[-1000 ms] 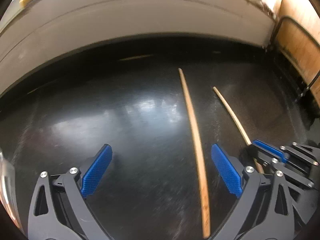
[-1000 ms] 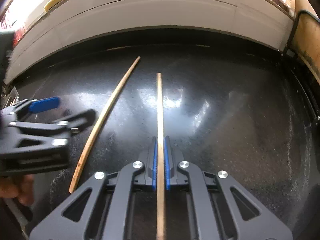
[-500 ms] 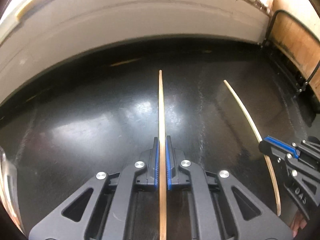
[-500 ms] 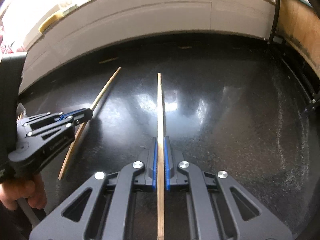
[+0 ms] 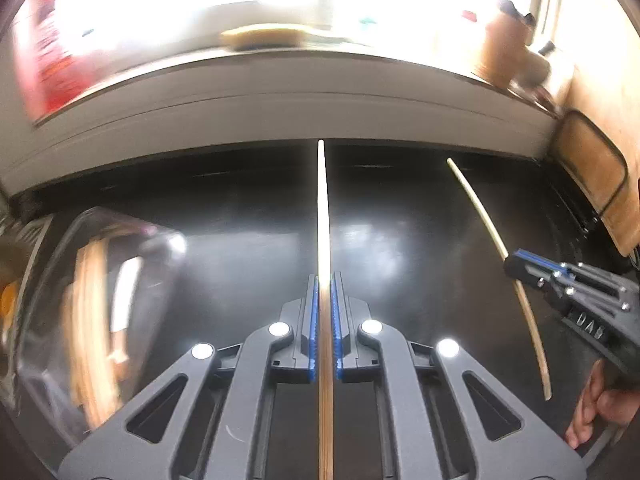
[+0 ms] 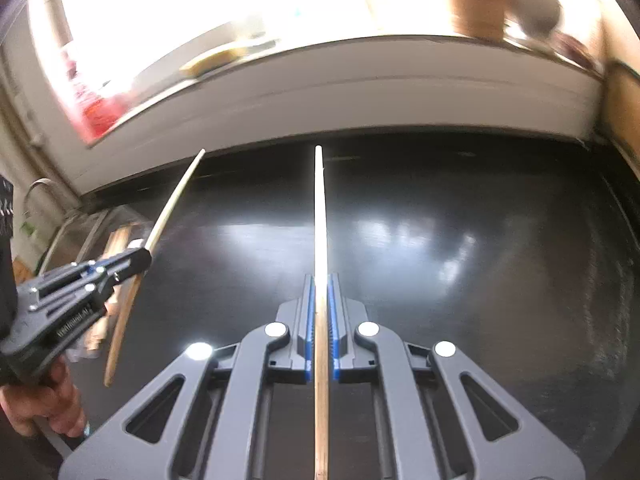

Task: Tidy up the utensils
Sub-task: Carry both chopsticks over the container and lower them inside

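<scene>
My left gripper (image 5: 325, 280) is shut on a wooden chopstick (image 5: 323, 216) that runs straight forward between its blue pads, held above the black countertop (image 5: 248, 264). My right gripper (image 6: 319, 280) is shut on a second wooden chopstick (image 6: 319, 208) in the same way. Each gripper shows in the other's view: the right gripper (image 5: 516, 261) with its chopstick (image 5: 480, 204) at the right, the left gripper (image 6: 140, 258) with its chopstick (image 6: 176, 196) at the left.
A clear plastic container (image 5: 52, 280) with wooden utensils inside stands at the left; it also shows in the right wrist view (image 6: 116, 240). A white ledge (image 5: 280, 120) bounds the back. A wooden board in a black rack (image 5: 596, 184) stands at the right.
My left gripper closed on the chopstick that lay on the counter. Both grippers then lifted their chopsticks off the counter, and the clear container came into view at the left.
</scene>
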